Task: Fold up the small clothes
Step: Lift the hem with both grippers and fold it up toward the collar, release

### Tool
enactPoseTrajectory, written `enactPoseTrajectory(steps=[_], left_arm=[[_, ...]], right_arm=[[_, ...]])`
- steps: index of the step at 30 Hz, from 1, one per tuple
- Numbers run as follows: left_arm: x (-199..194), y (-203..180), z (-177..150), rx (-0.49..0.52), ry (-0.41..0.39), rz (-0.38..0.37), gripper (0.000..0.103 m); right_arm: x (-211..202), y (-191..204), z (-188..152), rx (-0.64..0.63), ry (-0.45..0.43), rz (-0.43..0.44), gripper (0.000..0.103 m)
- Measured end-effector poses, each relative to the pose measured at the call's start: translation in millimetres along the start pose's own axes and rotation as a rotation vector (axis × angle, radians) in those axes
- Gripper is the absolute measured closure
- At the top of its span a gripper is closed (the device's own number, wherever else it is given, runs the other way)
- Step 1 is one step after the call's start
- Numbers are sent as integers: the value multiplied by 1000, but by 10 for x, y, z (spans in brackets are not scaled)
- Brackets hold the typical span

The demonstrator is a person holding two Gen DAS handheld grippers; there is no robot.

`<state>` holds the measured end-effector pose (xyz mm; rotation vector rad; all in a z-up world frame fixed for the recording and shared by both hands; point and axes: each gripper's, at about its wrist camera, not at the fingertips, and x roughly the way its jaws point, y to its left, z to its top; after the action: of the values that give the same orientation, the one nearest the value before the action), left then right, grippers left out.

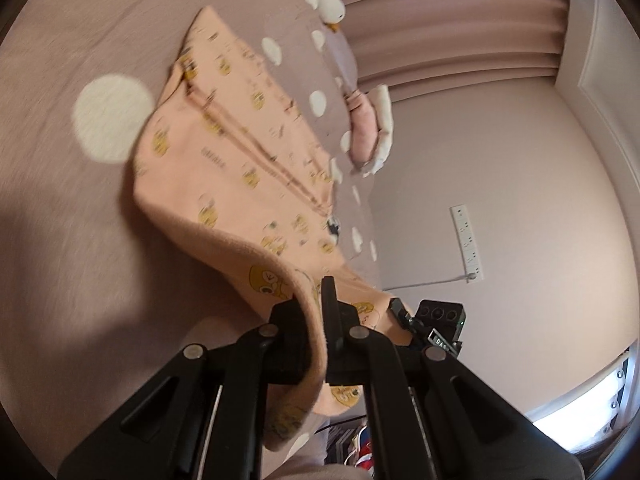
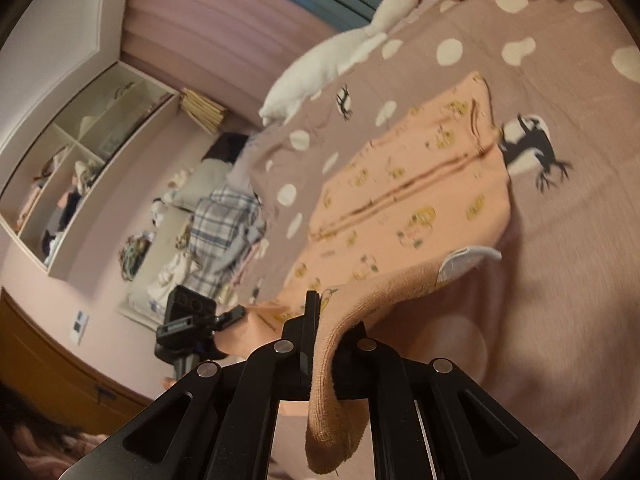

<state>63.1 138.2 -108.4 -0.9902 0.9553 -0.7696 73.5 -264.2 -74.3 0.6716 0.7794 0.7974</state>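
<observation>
I have the near hem of the peach knit baby garment with yellow cartoon prints (image 1: 240, 152) pinched in both hands: my left gripper (image 1: 316, 312) is pressed together on one corner of the hem, and my right gripper (image 2: 326, 320) is pressed together on the other corner, cloth draping down over its fingers. The rest of the garment lies flat on the mauve bedspread with cream dots (image 1: 60, 160), its brown-trimmed front seam running away from me.

To fold this well, I judge I should carry both corners forward level with each other, so the hem lands square on the far edge and the seam stays straight. The grey label (image 2: 468, 260) sticking out at the side should be tucked under as the fold closes.

Ahead, the bed has open room around the garment. The white plush goose (image 2: 340, 60) lies near the far end, and the pink pillow (image 1: 364, 128) sits beyond it, so I should stop short of both. On my left-hand side the bed edge falls away close beside the garment.
</observation>
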Motion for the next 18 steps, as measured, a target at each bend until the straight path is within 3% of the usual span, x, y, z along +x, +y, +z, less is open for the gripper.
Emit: enactPoseTrajectory(steps=[14, 18], left_arm=[[-17, -301, 682, 38, -149, -116, 101], [42, -363, 971, 50, -190, -115, 101]], right_arm=[[-35, 111, 686, -31, -168, 11, 96], [83, 91, 965, -38, -183, -10, 96]])
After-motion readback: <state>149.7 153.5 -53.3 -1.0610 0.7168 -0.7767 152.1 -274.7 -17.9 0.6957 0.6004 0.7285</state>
